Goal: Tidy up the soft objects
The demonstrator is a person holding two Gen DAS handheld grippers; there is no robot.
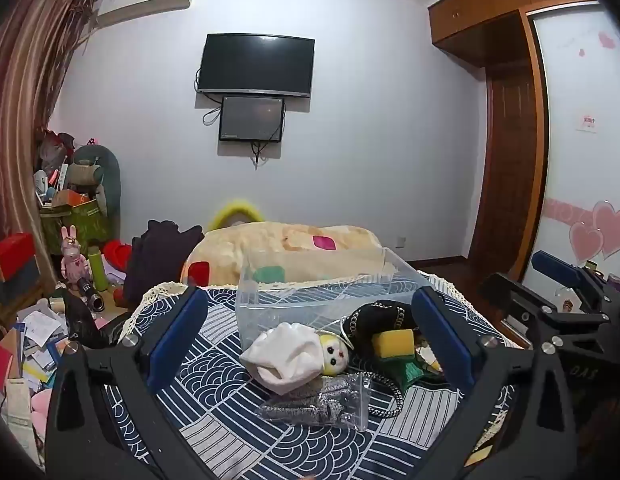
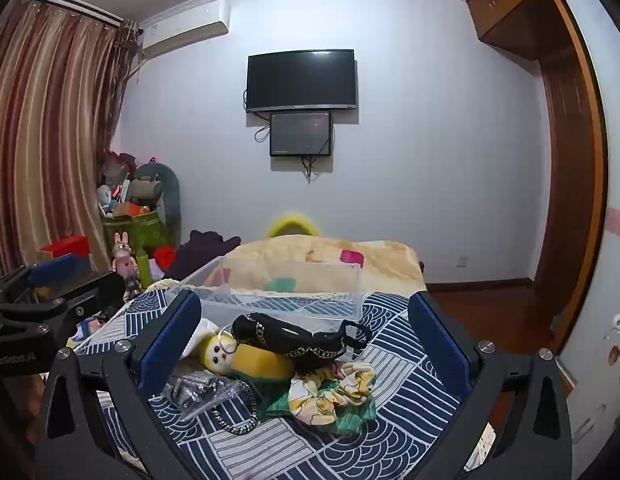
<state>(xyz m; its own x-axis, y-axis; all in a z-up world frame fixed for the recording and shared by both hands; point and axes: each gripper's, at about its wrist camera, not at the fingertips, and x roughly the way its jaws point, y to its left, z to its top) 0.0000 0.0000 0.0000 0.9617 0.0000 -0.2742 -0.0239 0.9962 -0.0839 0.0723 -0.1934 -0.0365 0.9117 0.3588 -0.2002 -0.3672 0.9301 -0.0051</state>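
A pile of soft things lies on the blue patterned cloth (image 1: 214, 364) in front of a clear plastic bin (image 1: 310, 296). It holds a white cloth (image 1: 282, 354), a small yellow doll (image 1: 334, 356), a yellow sponge (image 1: 392, 342), a black chain-trimmed pouch (image 1: 380, 318), a green cloth (image 2: 350, 412) and a floral scrunchie (image 2: 334, 386). A clear bag of dark bits (image 1: 322, 400) lies nearest. My left gripper (image 1: 310, 336) is open and empty, jaws either side of the pile. My right gripper (image 2: 306, 338) is open and empty, likewise. The bin (image 2: 286, 292) looks empty.
A beige blanket (image 1: 294, 248) lies behind the bin. Cluttered boxes, papers and toys (image 1: 50, 320) fill the floor at left. The right gripper's body (image 1: 562, 312) shows at right in the left wrist view. A wooden wardrobe (image 2: 570, 160) stands at right.
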